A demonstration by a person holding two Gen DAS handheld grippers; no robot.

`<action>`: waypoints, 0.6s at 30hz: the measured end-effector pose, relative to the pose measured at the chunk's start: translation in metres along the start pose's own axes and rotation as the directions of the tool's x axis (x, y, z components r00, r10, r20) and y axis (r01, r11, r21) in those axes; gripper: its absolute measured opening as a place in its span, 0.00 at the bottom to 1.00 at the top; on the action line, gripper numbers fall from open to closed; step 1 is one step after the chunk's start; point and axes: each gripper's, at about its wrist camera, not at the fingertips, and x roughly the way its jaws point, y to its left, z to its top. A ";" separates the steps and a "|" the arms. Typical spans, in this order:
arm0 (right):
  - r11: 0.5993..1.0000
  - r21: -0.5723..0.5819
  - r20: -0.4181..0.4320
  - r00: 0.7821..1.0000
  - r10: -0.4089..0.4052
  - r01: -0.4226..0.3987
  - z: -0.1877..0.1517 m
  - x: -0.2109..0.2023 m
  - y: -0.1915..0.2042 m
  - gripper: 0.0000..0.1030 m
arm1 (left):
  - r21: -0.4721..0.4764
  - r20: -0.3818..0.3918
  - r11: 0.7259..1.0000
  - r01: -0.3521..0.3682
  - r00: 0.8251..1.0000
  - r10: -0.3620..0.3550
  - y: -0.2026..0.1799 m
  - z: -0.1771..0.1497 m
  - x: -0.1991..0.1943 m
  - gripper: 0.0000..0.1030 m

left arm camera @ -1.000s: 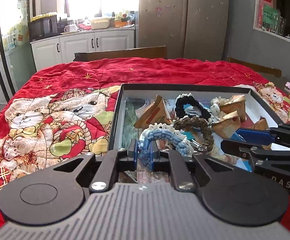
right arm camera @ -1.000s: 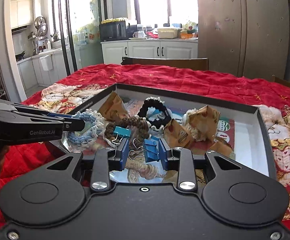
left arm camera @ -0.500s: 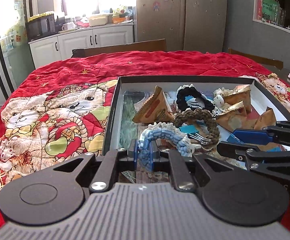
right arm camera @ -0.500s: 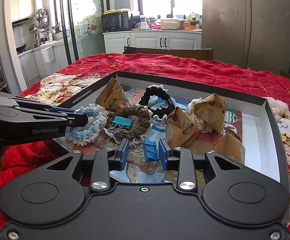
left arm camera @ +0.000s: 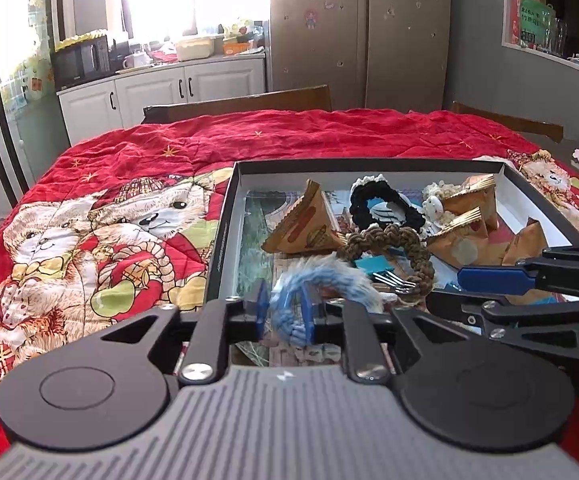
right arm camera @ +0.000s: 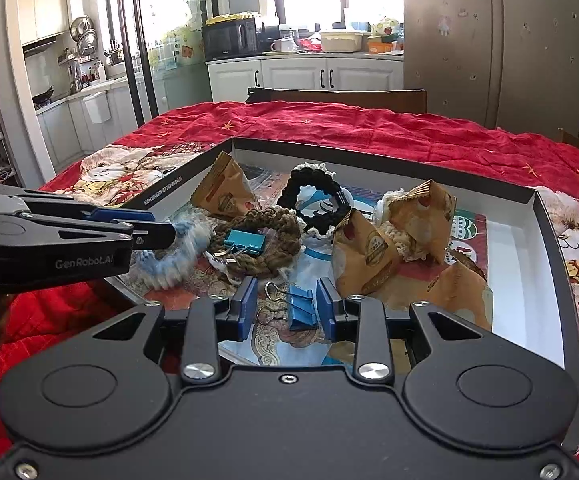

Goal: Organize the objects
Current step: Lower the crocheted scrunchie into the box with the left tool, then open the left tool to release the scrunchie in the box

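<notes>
Two hand-held claws work over a shallow black tray [right arm camera: 551,248] on a bench draped in a red teddy-bear quilt [left arm camera: 101,236]. The left claw [left arm camera: 283,310] holds a blue-and-white braided hair tie [left arm camera: 317,280] between its blue pads; the tie is blurred, and its loop arcs up and to the right from the claw, over the tray's near left corner. The right claw [right arm camera: 287,310] stands released, its jaws spread on either side of a blue binder clip [right arm camera: 299,308] that lies flat on the tray floor directly between them, wire handles pointing left toward the left pad. The clip's body sits closer to the right pad, its long axis running roughly fore and aft along the fingers.

Beyond lie a brown braided tie [right arm camera: 265,244] with a teal binder clip [right arm camera: 244,240] resting on it, a black hair tie [right arm camera: 313,208] and several brown paper snack packets [right arm camera: 369,256].

The right claw is plainly the nearer to the blue clip, and closing where it stands looks enough to catch it. The pads would bear across the clip's short width.
</notes>
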 end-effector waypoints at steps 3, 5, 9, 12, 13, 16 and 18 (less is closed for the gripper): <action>1.000 0.007 0.003 1.000 0.007 -0.007 0.000 -0.001 -0.001 0.31 | 0.003 0.011 1.000 0.002 1.000 -0.002 -0.001 0.001 -0.003 0.39; 1.000 0.024 0.009 1.000 0.015 -0.015 0.001 -0.004 -0.002 0.31 | -0.002 0.016 1.000 0.006 1.000 -0.006 -0.001 0.001 -0.005 0.40; 1.000 0.021 0.038 0.999 0.012 -0.013 0.004 -0.015 -0.001 0.36 | -0.008 0.035 1.000 0.003 0.999 -0.003 -0.002 0.003 -0.013 0.50; 1.000 0.012 0.062 0.998 0.003 -0.004 0.005 -0.028 0.000 0.38 | -0.020 0.059 1.000 -0.003 0.998 0.004 -0.002 0.005 -0.022 0.58; 1.000 0.011 0.070 0.998 0.000 -0.001 0.005 -0.033 0.001 0.40 | -0.024 0.067 1.000 -0.005 0.998 0.006 -0.002 0.006 -0.026 0.59; 1.000 0.014 0.093 0.996 -0.012 0.010 0.007 -0.050 0.002 0.45 | -0.038 0.080 0.999 -0.009 0.997 0.012 -0.001 0.008 -0.035 0.67; 1.000 0.018 0.108 0.994 -0.016 0.015 0.007 -0.062 0.003 0.50 | -0.043 0.084 0.999 -0.011 0.996 0.014 -0.001 0.008 -0.042 0.73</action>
